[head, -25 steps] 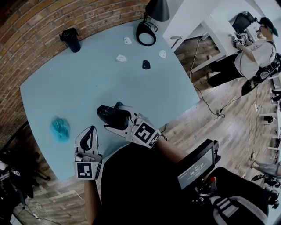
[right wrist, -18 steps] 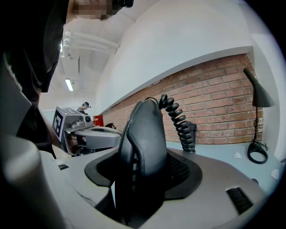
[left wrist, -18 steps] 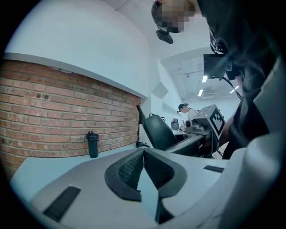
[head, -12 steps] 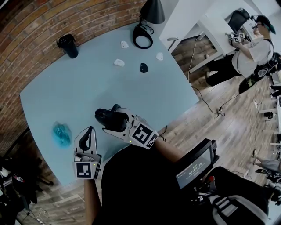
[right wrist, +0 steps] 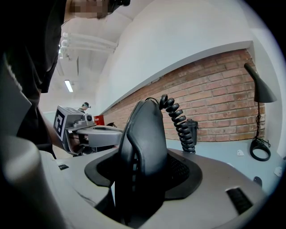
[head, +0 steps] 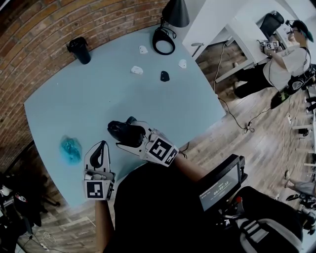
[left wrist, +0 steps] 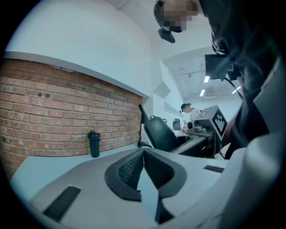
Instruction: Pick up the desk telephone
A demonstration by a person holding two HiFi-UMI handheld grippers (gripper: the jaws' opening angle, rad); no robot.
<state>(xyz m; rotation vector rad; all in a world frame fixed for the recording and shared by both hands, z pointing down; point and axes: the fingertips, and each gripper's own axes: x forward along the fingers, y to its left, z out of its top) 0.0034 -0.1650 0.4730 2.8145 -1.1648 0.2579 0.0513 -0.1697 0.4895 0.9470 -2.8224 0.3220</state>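
Telephone handset (head: 116, 130) clamped in right gripper (head: 128, 133), left gripper (head: 101, 148) pinched together, empty; one black cup (head: 79, 49), one lamp (head: 177, 11)

No legible text in any view. Screen (head: 220, 189), lower right of head view: pale digits, too small to read. Cube (head: 95, 189) on left gripper (head: 102, 147) and cube (head: 161, 149) on right gripper (head: 126, 133): black-and-white square marker patterns only, no letters or numbers.

Head view overhead, others low, facing wall (head: 98, 20)
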